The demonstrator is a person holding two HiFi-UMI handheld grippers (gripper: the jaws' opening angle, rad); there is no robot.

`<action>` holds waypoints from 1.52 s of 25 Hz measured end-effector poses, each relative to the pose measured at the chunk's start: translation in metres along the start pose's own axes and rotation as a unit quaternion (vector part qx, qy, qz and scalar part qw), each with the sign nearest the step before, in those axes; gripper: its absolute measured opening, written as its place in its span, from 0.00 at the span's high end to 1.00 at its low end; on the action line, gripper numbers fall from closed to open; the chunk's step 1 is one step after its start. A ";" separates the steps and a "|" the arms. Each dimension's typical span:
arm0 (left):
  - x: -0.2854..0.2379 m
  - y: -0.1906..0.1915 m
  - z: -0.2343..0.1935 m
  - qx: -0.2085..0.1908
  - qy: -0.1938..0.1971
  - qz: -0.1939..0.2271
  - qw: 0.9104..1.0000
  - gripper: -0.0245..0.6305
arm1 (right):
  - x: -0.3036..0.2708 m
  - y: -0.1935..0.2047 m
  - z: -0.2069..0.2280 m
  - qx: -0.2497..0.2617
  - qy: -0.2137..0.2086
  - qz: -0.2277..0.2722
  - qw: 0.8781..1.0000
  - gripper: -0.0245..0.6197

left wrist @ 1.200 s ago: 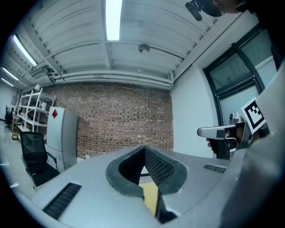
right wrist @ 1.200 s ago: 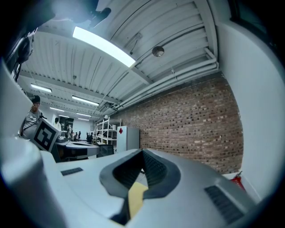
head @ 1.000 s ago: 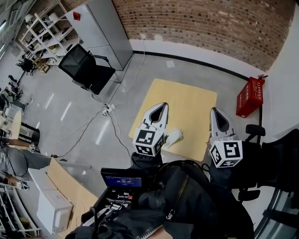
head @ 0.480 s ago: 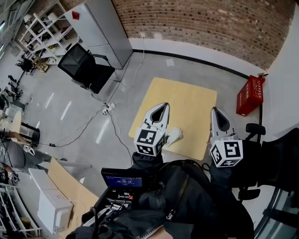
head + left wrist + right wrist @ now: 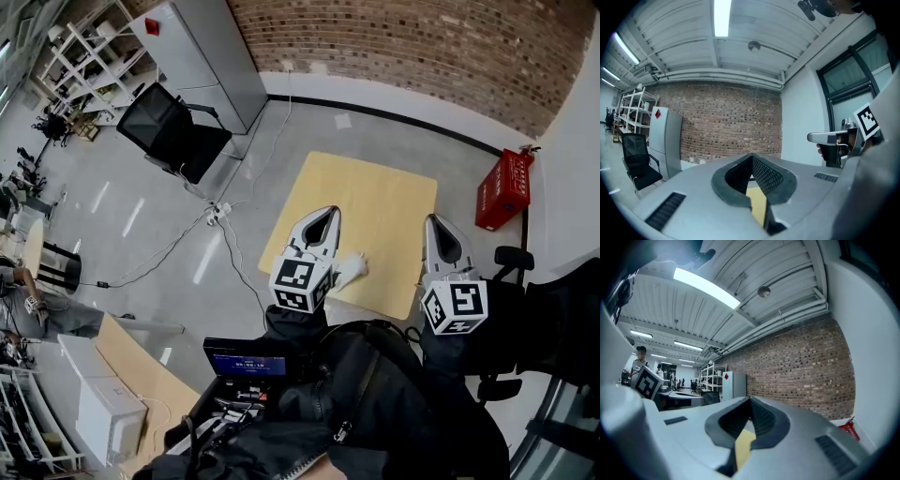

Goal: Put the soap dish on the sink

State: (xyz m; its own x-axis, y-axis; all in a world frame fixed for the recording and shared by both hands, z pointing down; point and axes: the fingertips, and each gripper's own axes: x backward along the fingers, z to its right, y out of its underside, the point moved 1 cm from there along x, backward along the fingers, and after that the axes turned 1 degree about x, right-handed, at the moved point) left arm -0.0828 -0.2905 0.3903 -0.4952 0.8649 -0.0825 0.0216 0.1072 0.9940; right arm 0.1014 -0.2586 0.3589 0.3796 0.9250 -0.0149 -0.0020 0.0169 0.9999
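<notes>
My left gripper (image 5: 324, 212) and right gripper (image 5: 439, 223) are held side by side, pointing level, high above a pale yellow tabletop (image 5: 375, 211). A small white object (image 5: 351, 270), perhaps the soap dish, lies on that tabletop near its front edge, partly hidden by the left gripper. In the left gripper view the left gripper (image 5: 751, 157) has its jaws together with nothing between them. The right gripper (image 5: 750, 400) looks the same in the right gripper view. No sink is in view.
A red crate (image 5: 504, 190) stands by the white wall at the right. A black office chair (image 5: 173, 136) and a grey cabinet (image 5: 211, 61) stand at the back left by the brick wall (image 5: 422, 47). Cables (image 5: 220, 225) run over the floor. Another black chair (image 5: 511, 262) is near the right.
Both grippers have kept their places. The view has shifted slightly, and a person at the far left edge has moved.
</notes>
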 end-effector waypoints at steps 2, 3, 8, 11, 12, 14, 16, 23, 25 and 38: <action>0.000 0.000 0.001 -0.001 0.001 -0.001 1.000 0.96 | 0.000 0.001 0.000 0.000 0.000 -0.002 1.000 0.95; 0.000 0.000 0.000 -0.002 0.001 0.000 1.000 0.96 | -0.001 0.002 0.000 0.000 0.000 -0.003 1.000 0.95; -0.004 0.004 0.002 -0.003 0.001 -0.001 1.000 0.96 | -0.001 0.004 0.002 0.001 0.000 -0.003 1.000 0.95; -0.005 0.004 0.003 -0.004 0.001 -0.002 1.000 0.96 | -0.001 0.003 0.003 0.002 0.001 -0.003 1.000 0.95; -0.006 0.004 0.003 -0.004 0.002 -0.002 1.000 0.96 | -0.001 0.003 0.003 0.003 0.001 -0.002 1.000 0.95; -0.006 0.004 0.004 -0.005 0.002 -0.002 1.000 0.96 | 0.000 0.002 0.004 0.005 0.001 -0.002 1.000 0.95; -0.007 0.004 0.005 -0.004 0.003 -0.002 1.000 0.96 | 0.000 0.003 0.005 0.005 0.001 -0.001 1.000 0.95; -0.008 0.004 0.007 -0.005 0.004 -0.003 1.000 0.96 | 0.001 0.001 0.007 0.003 0.003 0.000 1.000 0.95; -0.009 0.002 0.008 -0.006 0.005 -0.002 1.000 0.96 | 0.001 0.000 0.007 0.004 0.002 0.001 1.000 0.95; -0.009 0.003 0.009 -0.009 0.006 -0.004 1.000 0.96 | -0.002 0.000 0.002 0.006 -0.010 0.001 1.000 0.95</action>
